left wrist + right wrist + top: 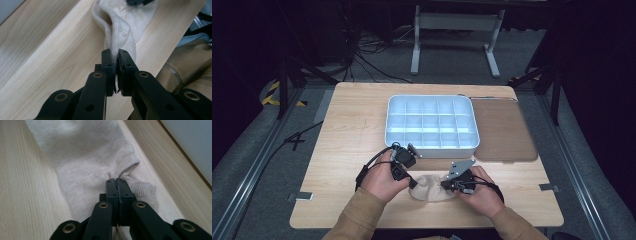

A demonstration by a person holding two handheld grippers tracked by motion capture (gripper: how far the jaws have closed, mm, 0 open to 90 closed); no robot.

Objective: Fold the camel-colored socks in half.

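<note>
Now both claws pinch a beige sock (430, 189) on the desk (347, 125): left claw (117, 56) and right claw (116, 181) each clenched on fabric. Likely mid-fold; next, carry one end over the other.

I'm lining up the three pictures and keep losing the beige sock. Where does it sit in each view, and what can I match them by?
High view: the beige sock lies near the table's front edge, between the left tool and the right tool.
Left gripper view: upper middle, running down into the shut jaws.
Right gripper view: upper middle, its cuff pinched at the jaw tips.
Shared landmark: the light wooden tabletop.
</note>
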